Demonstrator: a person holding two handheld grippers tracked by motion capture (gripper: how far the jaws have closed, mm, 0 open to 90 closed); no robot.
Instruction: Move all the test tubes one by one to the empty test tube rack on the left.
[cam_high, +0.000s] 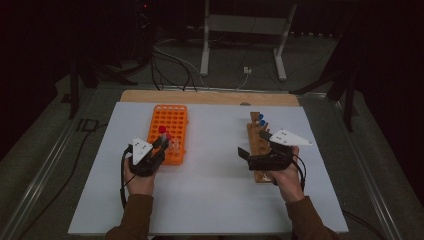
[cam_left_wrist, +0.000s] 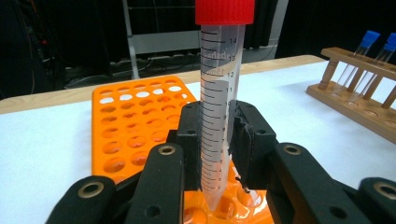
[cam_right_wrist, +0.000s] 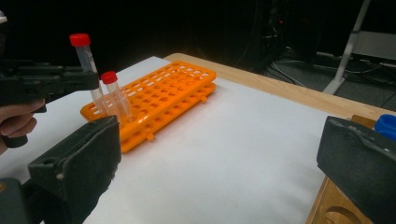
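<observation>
We note bare white table surface (cam_high: 215, 170) between orange tube rack (cam_high: 170, 125) and wooden tube rack (cam_high: 256, 145): wide free lane. Red-capped tube (cam_right_wrist: 115, 95) standing at orange rack's near end, just beside left gripper (cam_high: 162, 144), obstructs there. We see blue-capped tubes (cam_high: 261, 121) blocking wooden rack's far end; rear orange holes open.

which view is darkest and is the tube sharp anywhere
High view is dimmest, room beyond the white table nearly black; left gripper view is brightest, graduations on the red-capped clear plastic tube crisp, the wooden rack softer; right gripper view has a dark background and blurred near claw pads.
</observation>
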